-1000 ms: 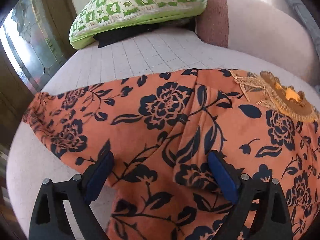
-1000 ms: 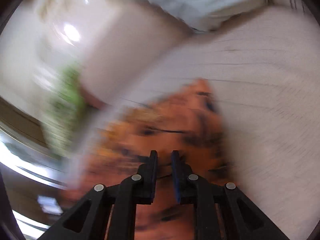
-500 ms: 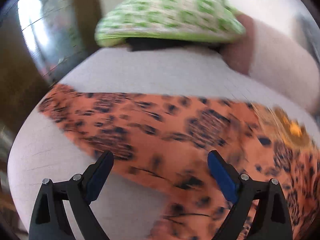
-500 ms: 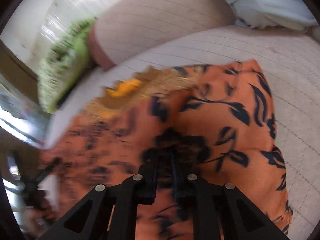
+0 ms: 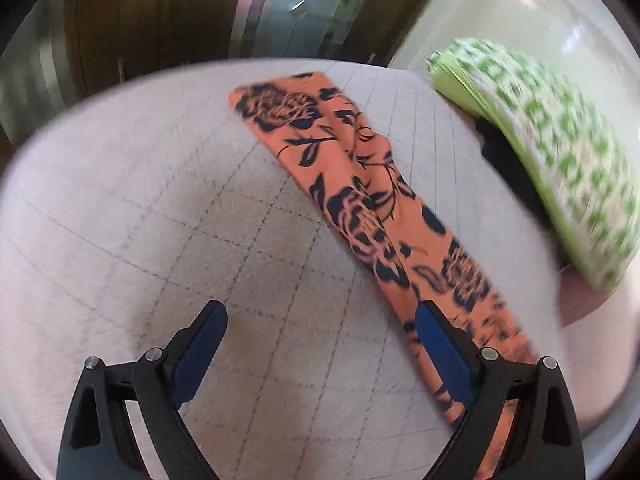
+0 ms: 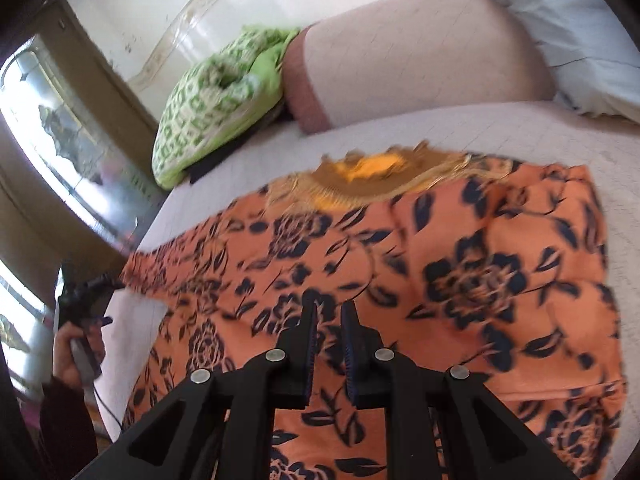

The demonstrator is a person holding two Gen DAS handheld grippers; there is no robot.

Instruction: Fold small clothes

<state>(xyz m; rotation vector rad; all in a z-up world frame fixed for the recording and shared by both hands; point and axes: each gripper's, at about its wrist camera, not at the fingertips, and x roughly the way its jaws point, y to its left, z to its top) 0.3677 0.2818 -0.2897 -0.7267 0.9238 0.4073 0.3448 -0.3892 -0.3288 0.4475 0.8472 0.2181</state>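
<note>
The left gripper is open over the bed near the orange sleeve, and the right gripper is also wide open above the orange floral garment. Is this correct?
Not entirely. In the right wrist view the right gripper is nearly shut, its fingers almost together above the orange floral garment. The left gripper is indeed open over the bed, near the sleeve.

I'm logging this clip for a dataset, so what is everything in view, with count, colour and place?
Garment: one, orange with dark blue flowers and a gold embroidered neckline, spread flat on the bed; its sleeve stretches out to the side.
Bed cover: one, pale pink with a thin grid.
Green pillow: one, green and white checks, at the head of the bed.
Bolster: one, pink with a darker end, beside the green pillow.
Pale blue pillow: one, behind the bolster.
Left gripper: black, blue pads, jaws wide apart, near the sleeve.
Right gripper: black, jaws nearly together above the garment.
</note>
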